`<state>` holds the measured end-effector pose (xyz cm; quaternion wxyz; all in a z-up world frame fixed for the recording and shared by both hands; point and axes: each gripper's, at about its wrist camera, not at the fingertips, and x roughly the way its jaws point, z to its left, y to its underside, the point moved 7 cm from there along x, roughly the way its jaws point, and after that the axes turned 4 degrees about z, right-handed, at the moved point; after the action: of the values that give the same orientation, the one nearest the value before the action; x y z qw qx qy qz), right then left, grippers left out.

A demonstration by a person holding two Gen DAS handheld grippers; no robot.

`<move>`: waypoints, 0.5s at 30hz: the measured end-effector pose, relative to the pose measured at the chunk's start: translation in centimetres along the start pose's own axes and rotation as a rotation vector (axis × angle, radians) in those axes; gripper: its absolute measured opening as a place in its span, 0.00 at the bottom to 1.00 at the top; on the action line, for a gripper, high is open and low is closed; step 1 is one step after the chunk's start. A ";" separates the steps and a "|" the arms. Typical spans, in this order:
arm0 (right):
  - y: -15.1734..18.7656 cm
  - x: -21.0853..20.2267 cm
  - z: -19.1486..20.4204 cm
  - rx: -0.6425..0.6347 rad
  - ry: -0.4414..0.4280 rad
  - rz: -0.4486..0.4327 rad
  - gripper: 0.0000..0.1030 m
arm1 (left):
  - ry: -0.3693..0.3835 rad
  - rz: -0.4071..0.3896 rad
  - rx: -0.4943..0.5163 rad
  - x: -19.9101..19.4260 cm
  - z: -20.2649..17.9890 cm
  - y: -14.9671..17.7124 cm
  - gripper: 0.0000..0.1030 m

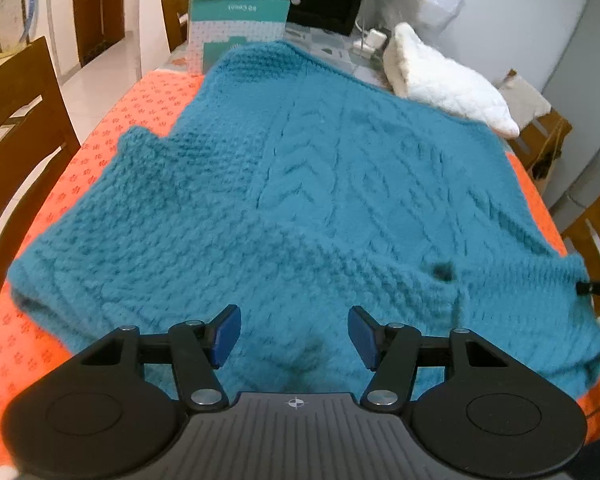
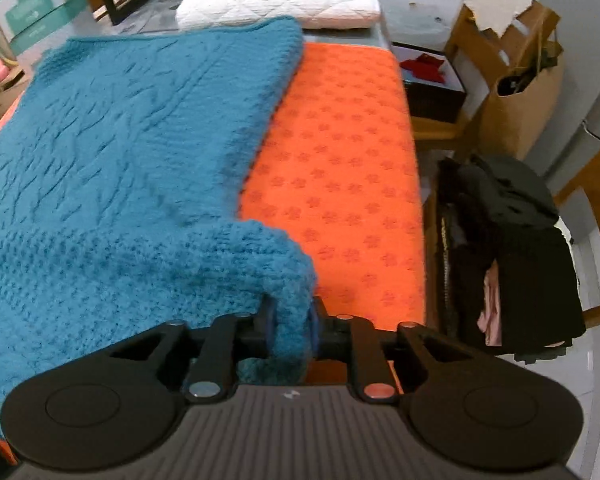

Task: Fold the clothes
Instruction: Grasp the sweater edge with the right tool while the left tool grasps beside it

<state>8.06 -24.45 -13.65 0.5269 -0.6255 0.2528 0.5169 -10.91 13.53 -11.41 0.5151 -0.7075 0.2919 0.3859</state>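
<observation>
A teal knitted sweater [image 1: 320, 184] lies spread on the orange patterned tablecloth [image 1: 112, 120], with its left sleeve folded in over the body. My left gripper [image 1: 294, 334] is open and empty, just above the sweater's near edge. In the right wrist view my right gripper [image 2: 292, 324] is shut on the teal sweater [image 2: 112, 152], pinching a bunched sleeve end and holding it lifted over the orange cloth [image 2: 340, 168]. The right gripper's tip shows at the right edge of the left wrist view [image 1: 596, 287].
A white folded quilt [image 1: 444, 80] and teal boxes [image 1: 240, 20] stand at the table's far end. Wooden chairs [image 1: 24, 120] flank the table. A pile of dark clothes [image 2: 516, 256] sits on a chair to the right, with a brown paper bag [image 2: 520, 96] behind.
</observation>
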 end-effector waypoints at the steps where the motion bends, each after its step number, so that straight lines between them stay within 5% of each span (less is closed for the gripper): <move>1: -0.1 -0.5 0.1 -0.005 -0.002 -0.003 0.38 | 0.001 0.006 0.008 -0.1 0.1 0.2 0.60; 3: -0.2 -1.8 0.9 -0.038 0.008 -0.027 0.51 | 0.016 0.015 0.024 -0.2 0.1 0.6 0.61; 11: 0.6 -5.6 10.4 -0.284 -0.203 -0.075 0.52 | 0.181 0.088 0.229 -0.2 -4.6 2.6 0.62; 15: 1.8 -5.1 15.8 -0.443 -0.316 -0.066 0.52 | 0.248 0.098 0.253 0.1 -6.4 3.3 0.62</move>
<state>-1.23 -11.65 -8.25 0.4269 -0.6450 0.0278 0.6332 -11.95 6.39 -12.02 0.5408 -0.6641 0.4334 0.2804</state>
